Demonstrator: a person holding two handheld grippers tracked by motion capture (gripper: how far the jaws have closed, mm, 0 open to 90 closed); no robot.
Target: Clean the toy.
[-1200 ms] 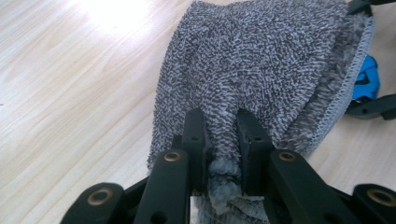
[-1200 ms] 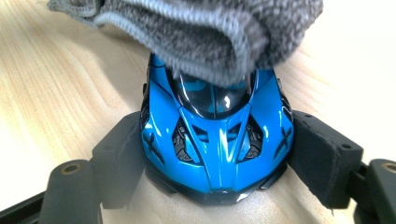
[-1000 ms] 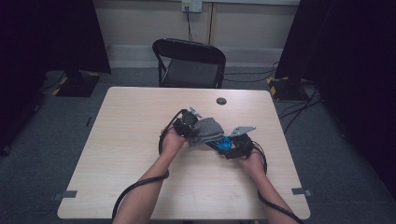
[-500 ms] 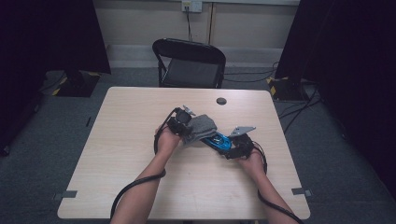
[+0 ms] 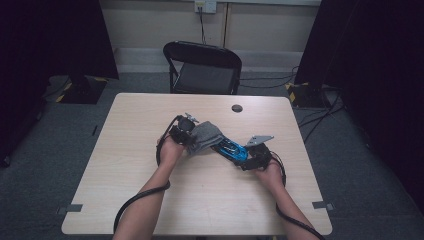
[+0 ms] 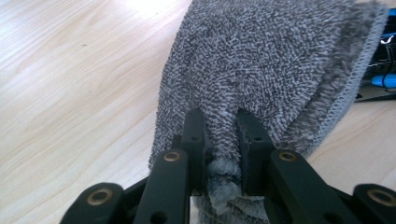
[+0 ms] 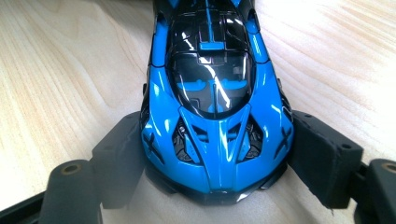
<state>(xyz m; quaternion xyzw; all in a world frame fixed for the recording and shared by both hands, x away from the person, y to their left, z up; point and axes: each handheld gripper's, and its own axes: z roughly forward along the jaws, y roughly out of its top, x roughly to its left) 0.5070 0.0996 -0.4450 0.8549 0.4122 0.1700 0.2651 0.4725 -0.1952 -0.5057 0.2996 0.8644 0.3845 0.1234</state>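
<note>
High view. Pale wood-grain counter [image 5: 125,165] on grey carpet; black folding chair [image 5: 202,67] pushed up to the far edge; wall socket [image 5: 205,6] on the far wall with a cable hanging down; dark curtains either side. Small dark round disc [image 5: 237,108] near the far edge, right of middle. Tape tabs at both near corners. Blue toy car [image 5: 231,149] near the counter's middle, slightly toward the right edge, long axis slanting from far-left to near-right. Grey towel [image 5: 205,137] draped at the car's far-left end, touching it. Left tongs [image 5: 189,134] at the towel's left side, right tongs [image 5: 246,159] at the car's near-right end. Forearms entering from the near edge, cables trailing.

Left gripper view. Left tongs [image 6: 221,135] narrow, pinched shut on a bunched fold of the towel [image 6: 271,60]; looped grey terry, stitched hem along one side. Rest of the cloth lying flat on the wood. Sliver of blue at the right margin, beyond the hem. No label readable.

Right gripper view. Right tongs [image 7: 219,154] spread fairly wide, pads pressed against both flanks of the car [image 7: 212,93], clamping one end. Glossy blue body, black glazed canopy, black vents; long axis running straight away from the tongs. Which end faces the camera: cannot tell. No badge or writing legible.
</note>
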